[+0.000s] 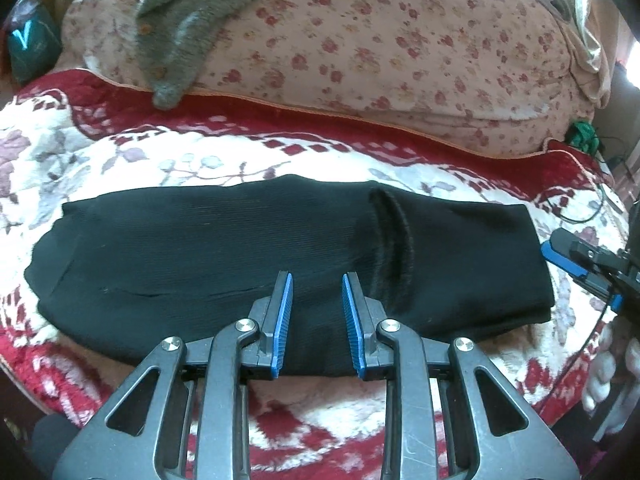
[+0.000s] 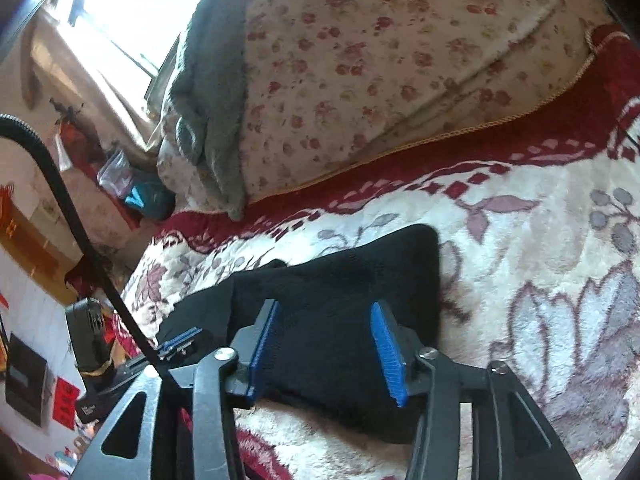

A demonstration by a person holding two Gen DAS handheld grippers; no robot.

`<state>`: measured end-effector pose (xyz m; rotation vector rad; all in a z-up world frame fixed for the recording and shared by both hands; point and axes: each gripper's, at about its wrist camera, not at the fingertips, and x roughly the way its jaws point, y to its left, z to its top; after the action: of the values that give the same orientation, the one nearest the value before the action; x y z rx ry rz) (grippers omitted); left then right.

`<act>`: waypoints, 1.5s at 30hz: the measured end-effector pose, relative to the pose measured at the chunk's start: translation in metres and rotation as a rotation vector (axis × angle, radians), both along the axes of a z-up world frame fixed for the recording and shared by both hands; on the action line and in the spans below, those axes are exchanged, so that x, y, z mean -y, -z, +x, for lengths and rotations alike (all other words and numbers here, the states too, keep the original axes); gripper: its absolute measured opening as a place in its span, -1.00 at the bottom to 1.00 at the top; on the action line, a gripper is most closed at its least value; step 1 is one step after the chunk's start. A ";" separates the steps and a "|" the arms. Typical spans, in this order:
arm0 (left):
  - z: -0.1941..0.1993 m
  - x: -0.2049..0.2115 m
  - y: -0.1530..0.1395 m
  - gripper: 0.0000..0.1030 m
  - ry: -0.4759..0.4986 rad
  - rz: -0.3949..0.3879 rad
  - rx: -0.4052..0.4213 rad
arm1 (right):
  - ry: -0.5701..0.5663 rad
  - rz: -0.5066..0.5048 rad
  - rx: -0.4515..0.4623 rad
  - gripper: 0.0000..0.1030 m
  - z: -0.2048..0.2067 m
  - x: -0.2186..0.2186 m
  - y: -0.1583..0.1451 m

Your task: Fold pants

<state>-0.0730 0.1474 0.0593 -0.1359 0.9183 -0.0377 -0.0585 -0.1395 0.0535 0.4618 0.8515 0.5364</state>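
Note:
The black pants (image 1: pixel 224 248) lie folded into a long flat band across a red and white floral blanket (image 1: pixel 132 152). My left gripper (image 1: pixel 317 280) is open, its blue pads over the near edge of the pants at the middle, holding nothing. My right gripper (image 2: pixel 325 308) is open over the right end of the pants (image 2: pixel 340 288), holding nothing. The right gripper also shows at the right edge of the left wrist view (image 1: pixel 576 264). The left gripper also shows in the right wrist view (image 2: pixel 180 342).
A floral quilt (image 1: pixel 380 40) is piled behind the blanket, with a grey knitted garment (image 1: pixel 180 36) draped on it. A green item (image 1: pixel 582 136) and cables lie at the far right. A black cable (image 2: pixel 72 216) crosses the right wrist view, with shelves and clutter behind.

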 end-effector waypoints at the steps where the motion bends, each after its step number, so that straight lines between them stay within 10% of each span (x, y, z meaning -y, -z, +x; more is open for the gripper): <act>1: -0.002 -0.001 -0.001 -0.38 -0.005 0.004 0.006 | -0.010 -0.005 0.001 -0.07 -0.001 -0.004 0.000; 28: -0.031 -0.076 -0.002 -0.32 -0.235 0.033 0.024 | -0.242 -0.100 0.000 -0.05 0.001 -0.116 0.001; 45: -0.039 -0.112 0.002 -0.32 -0.310 -0.013 0.011 | -0.347 -0.372 0.100 -0.04 -0.001 -0.187 -0.005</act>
<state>-0.1120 0.2598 0.0573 -0.2889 0.8778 0.2430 -0.0598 0.0475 0.0590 -0.0564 0.9161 0.6950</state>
